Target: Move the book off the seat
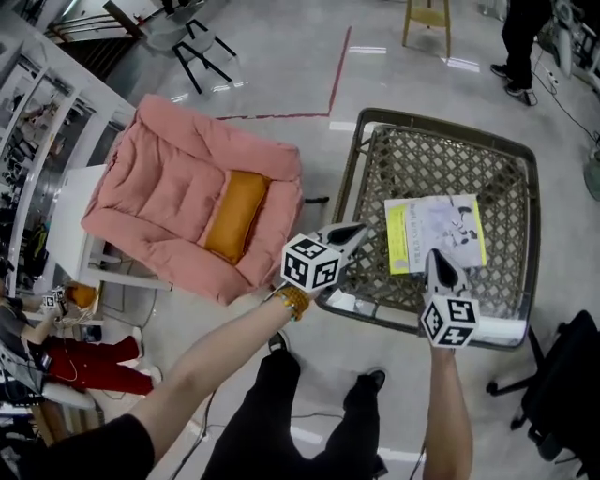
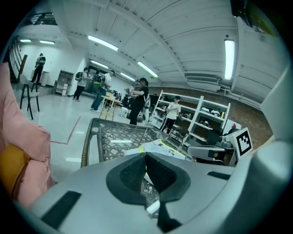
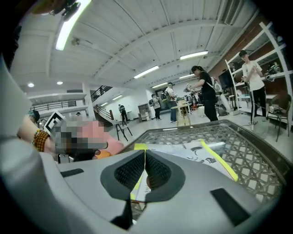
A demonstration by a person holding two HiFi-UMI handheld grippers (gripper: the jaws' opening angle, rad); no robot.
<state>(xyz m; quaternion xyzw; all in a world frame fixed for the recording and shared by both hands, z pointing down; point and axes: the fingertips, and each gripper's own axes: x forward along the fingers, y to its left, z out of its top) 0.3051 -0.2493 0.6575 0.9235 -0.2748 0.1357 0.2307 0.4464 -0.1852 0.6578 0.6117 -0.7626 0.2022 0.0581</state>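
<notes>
A thin book (image 1: 436, 232) with a white cover and yellow edges lies flat on the woven lattice seat (image 1: 441, 164). In the head view my left gripper (image 1: 361, 228) is shut and empty, its tip over the seat's left rim, left of the book. My right gripper (image 1: 437, 255) is shut too, and its tip hangs over the book's near edge. The left gripper view shows its closed jaws (image 2: 145, 156) with the book (image 2: 160, 147) beyond them. In the right gripper view, the closed jaws (image 3: 144, 154) point at the book (image 3: 187, 153), and nothing is gripped.
A pink cushion (image 1: 183, 202) with an orange pillow (image 1: 234, 214) rests on a white stand left of the seat. A black office chair (image 1: 562, 384) stands at the lower right. A wooden stool (image 1: 427, 19) and a person (image 1: 520, 37) are beyond the seat.
</notes>
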